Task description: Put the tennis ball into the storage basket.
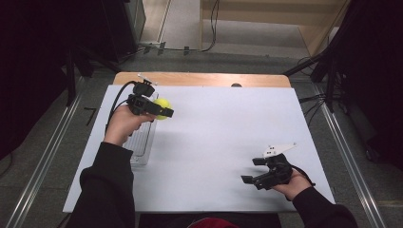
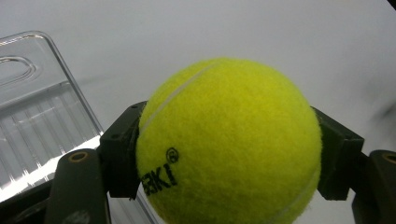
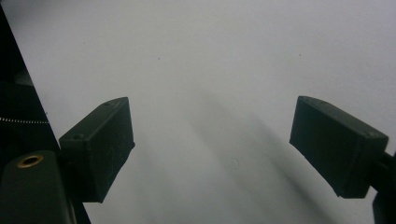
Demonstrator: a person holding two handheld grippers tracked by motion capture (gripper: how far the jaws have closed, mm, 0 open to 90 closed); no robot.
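The left gripper (image 1: 161, 110) has its jaws clamped on a ball (image 1: 163, 107), a pad on each side at about mid-height, as the left gripper view shows (image 2: 229, 144). It holds the ball off the table (image 1: 223, 133), just beside the far end of a clear tray (image 1: 142, 142) that lies along the table's left edge. The right gripper (image 1: 252, 171) hangs low over the near right of the table, well apart from the ball, jaws wide and nothing between them (image 3: 212, 149).

It looks to me like the ball is bound for the tray. To do that well, I'd keep the squeeze even, carry the ball over the tray's middle, not its rim, and lower it close to the floor of the tray before opening. A ball dropped from height bounces, and one set on the rim rolls off onto the table.
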